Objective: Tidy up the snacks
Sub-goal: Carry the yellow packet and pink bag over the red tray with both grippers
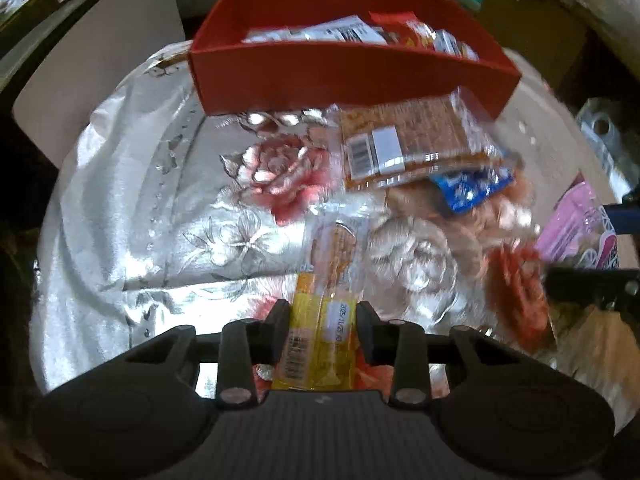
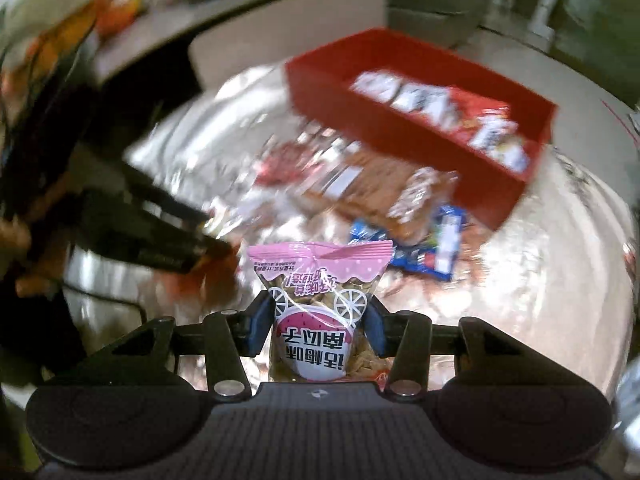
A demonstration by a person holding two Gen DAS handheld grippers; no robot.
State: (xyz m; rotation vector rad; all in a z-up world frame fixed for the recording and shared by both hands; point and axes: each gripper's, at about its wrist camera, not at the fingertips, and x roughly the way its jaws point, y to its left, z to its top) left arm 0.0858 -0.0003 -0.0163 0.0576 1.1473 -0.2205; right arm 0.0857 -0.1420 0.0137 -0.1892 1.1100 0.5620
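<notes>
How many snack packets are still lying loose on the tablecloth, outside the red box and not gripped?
2: a clear packet of brown squares beside the box, and a blue wrapper tucked under it. Others may be hidden.

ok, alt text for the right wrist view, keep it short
The right claw is shut on a pink snack bag with white wheel graphics, held above a shiny floral tablecloth. Beyond it lie a brown cracker pack and a blue packet, with a red box holding snacks behind them. The left claw reaches in from the left, blurred.
</notes>
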